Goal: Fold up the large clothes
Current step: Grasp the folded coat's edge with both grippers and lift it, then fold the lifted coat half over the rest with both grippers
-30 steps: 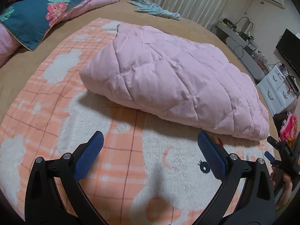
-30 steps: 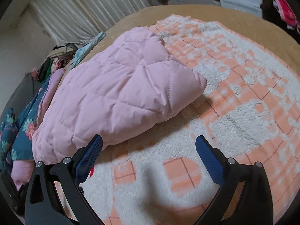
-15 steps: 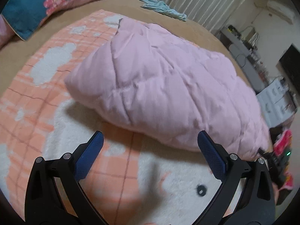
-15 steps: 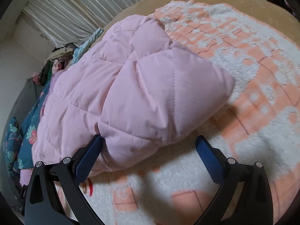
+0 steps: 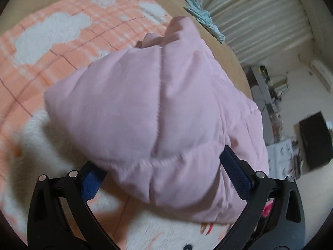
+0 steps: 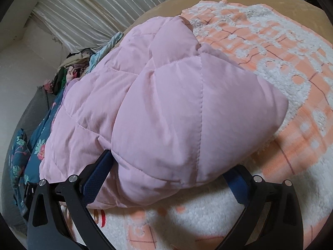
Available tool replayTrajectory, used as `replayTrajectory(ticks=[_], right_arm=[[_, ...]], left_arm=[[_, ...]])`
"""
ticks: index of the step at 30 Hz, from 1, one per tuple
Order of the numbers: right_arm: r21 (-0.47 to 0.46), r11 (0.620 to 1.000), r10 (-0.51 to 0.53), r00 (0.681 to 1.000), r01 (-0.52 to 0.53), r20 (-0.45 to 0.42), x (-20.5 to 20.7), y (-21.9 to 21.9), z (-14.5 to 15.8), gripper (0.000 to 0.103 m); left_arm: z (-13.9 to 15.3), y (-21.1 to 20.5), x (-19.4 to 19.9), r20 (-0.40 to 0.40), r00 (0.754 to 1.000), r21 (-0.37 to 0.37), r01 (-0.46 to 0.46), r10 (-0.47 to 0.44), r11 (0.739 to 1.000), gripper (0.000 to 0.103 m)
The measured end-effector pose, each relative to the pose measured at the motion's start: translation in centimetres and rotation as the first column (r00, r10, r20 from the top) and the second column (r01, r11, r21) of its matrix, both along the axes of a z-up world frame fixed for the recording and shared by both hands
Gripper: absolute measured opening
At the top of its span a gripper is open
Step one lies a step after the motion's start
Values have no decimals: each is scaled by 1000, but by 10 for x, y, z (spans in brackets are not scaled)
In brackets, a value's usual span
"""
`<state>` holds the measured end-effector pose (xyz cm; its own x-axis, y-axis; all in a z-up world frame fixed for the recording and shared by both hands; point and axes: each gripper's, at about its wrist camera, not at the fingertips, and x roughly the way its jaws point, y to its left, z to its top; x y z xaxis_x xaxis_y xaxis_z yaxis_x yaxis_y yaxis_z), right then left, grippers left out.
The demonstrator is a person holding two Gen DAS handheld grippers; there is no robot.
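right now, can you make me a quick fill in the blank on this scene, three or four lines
1. The quilted puffy garment being folded is ____ in colour.
2. It lies on an orange-and-white plaid ____, whose bare part shows beside it.
3. Both the left hand-held gripper and the right hand-held gripper have their blue-padded jaws ____ around an edge of the garment.
4. Behind the bed hangs a ribbed pale ____, seen in the right wrist view.

Missing words: pink; blanket; open; curtain

Bed (image 6: 172,2) with tan cover. Orange-and-white checked blanket (image 5: 62,41) spread directly on it. Folded pink quilted coat (image 6: 166,104) on blanket. Teal floral quilt (image 6: 39,143) and pale blue garment (image 5: 205,19) at far edge.
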<state>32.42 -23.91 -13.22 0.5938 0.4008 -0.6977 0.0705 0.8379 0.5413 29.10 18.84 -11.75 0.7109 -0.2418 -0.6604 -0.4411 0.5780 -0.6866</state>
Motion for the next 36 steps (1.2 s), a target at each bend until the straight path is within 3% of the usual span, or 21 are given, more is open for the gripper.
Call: replayTrajectory(ticks=[6, 15, 18, 20, 22, 26, 30, 36], right_arm=[[38, 999, 10, 1000, -11, 22, 6, 0, -5, 99], [76, 997, -16, 997, 10, 81, 15, 6, -10, 98], [98, 995, -12, 997, 4, 78, 18, 9, -9, 83], [87, 996, 3, 996, -10, 86, 19, 14, -6, 66], [44, 999, 22, 994, -26, 105, 20, 22, 0, 58], [-76, 996, 67, 987, -57, 148, 17, 36, 15, 43], [-219, 972, 124, 975, -82, 182, 14, 52, 27, 37], [-414, 906, 204, 947, -86, 250, 5, 75, 49, 30]], left_arm=[[-18, 1, 11, 52, 998, -77, -42, 46, 996, 95], [-10, -11, 15, 64, 997, 12, -52, 51, 999, 92], [-1, -17, 15, 73, 997, 76, -36, 31, 996, 79], [8, -22, 17, 83, 996, 132, -19, 8, 991, 64], [21, -30, 21, 85, 996, 217, 1, -20, 976, 55], [39, -42, 23, 76, 996, 311, 29, -55, 950, 42], [53, -56, 21, 67, 995, 391, 44, -76, 919, 36], [65, -65, 19, 78, 991, 474, 57, -107, 878, 30]])
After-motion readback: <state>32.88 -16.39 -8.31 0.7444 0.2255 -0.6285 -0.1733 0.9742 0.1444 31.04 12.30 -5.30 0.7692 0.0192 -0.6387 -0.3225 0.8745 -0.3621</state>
